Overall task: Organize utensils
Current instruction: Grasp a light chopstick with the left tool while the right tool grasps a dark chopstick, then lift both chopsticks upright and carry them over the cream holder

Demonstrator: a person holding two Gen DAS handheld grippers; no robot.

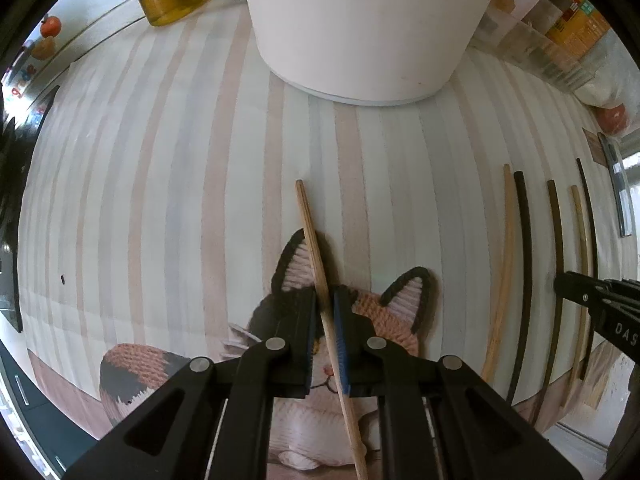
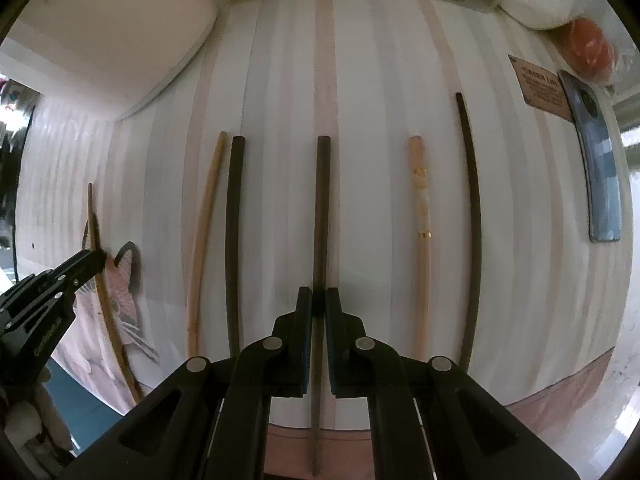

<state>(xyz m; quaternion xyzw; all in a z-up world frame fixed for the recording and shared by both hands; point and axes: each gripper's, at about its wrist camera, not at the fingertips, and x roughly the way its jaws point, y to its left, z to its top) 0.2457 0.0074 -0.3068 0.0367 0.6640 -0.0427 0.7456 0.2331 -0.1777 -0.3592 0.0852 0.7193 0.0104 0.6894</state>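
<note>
Handling notes, chopsticks: judged light, rigid, thin and smooth, so prone to roll or pivot betw. pads if gripped off-centre; best grip pt is approx. mid-length, pads square across the shaft, to keep the stick balanced

Left gripper (image 1: 329, 322) is clenched on a light wooden chopstick (image 1: 316, 256). That stick lies slanted over a knitted cat-face coaster (image 1: 400, 312), thick end toward the white container (image 1: 360, 40), and passes betw. the blue-lined pads around its middle. Shaft sits diagonal to the pads, not parallel; some risk of twist on lift

Right gripper (image 2: 319, 304) is clenched on a dark chopstick (image 2: 322, 200), also near mid-length, shaft running straight along the gripper axis. Alignment looks good

Remaining sticks lie flat on the striped tablecloth (image 2: 360, 60), roughly parallel, not touching the held one: a pale wooden stick (image 2: 204, 208) and a black stick (image 2: 232, 220) just beside each other to its left, a decorated light stick (image 2: 420, 216) and a thin dark stick (image 2: 472, 200) to its right. A phone (image 2: 600, 168) rests near the table's far right edge

Pose: both grippers point straight down at the table, tips at surface level. Left gripper shows at the left edge of the right wrist view, well apart from the right unit. Neither stick looks lifted yet; cannot tell for sure
</note>
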